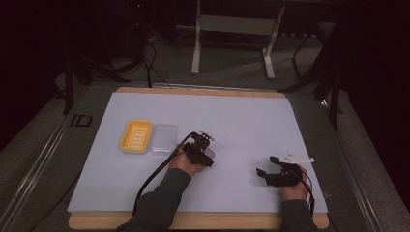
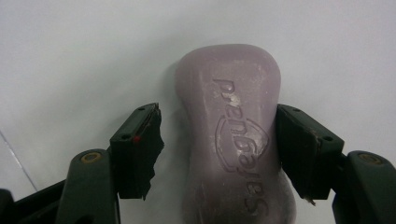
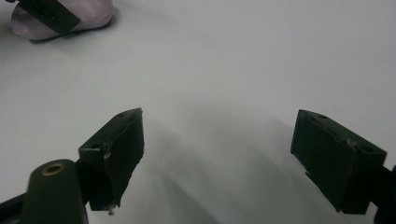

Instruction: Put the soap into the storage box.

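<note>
The left gripper [image 2: 219, 140] straddles the one pale purple soap bar [image 2: 231, 135] lying flat on the white table [image 1: 251, 121]; its jaws are spread, one pad touching the bar's side, the other just off it. To grip well, I'd centre the bar and squeeze evenly at its waist. The right gripper [image 3: 217, 154] rests wide and empty. Farther left lie one yellow soap dish [image 1: 136, 136] and one clear lid [image 1: 163, 138].

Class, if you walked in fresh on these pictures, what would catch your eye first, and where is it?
First the yellow soap dish at the left of the white table, its clear lid beside it. Then the pale purple soap bar lying between the open jaws of the left hand-held gripper. The right hand-held gripper hovers open over bare table.
</note>
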The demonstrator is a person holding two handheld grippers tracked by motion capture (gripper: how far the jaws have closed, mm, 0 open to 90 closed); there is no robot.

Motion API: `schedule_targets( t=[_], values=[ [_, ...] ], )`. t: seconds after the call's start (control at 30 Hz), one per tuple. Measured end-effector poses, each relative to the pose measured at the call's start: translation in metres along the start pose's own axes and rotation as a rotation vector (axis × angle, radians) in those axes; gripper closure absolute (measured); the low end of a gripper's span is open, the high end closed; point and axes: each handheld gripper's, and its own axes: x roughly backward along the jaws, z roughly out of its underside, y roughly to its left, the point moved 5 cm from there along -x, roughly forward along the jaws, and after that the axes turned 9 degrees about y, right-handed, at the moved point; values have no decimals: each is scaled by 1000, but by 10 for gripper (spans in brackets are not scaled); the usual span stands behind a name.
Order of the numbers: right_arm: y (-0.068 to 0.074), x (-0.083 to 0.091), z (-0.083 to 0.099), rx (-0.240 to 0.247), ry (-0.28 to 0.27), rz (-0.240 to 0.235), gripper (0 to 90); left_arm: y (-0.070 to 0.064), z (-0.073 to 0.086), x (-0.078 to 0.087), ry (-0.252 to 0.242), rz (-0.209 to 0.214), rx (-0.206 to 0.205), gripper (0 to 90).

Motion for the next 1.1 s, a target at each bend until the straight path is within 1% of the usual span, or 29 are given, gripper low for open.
schedule_targets(
  t=[0.2, 0.27, 0.4, 0.53, 0.7, 0.77, 0.83, 0.97, 1.03, 1.1],
  values=[
    [0, 0, 0, 0, 0, 0, 168, -2, 0, 0, 10, 29, -18, 429],
    [0, 0, 0, 1, 1, 0, 168, -2, 0, -1, 18, 32, -18, 443],
    [0, 0, 0, 1, 1, 0, 169, -3, 0, -2, 34, 26, -25, 444],
    [0, 0, 0, 1, 1, 0, 169, -2, -2, -2, 47, 29, -27, 451],
    [0, 0, 0, 1, 1, -1, 168, 0, 0, 0, 61, 26, -49, 488],
    [0, 0, 0, 1, 1, -2, 168, 2, 1, 1, 70, 18, -57, 490],
    [0, 0, 0, 0, 1, -2, 169, 4, 2, 2, 85, 7, -74, 492],
    [0, 0, 0, -1, 2, -3, 169, 9, 7, 4, 114, -12, -94, 494],
    [0, 0, 0, -1, 1, -3, 168, 11, 9, 5, 127, -15, -102, 494],
    [0, 0, 0, -1, 2, -3, 168, 12, 10, 6, 141, -9, -106, 494]
  ],
)
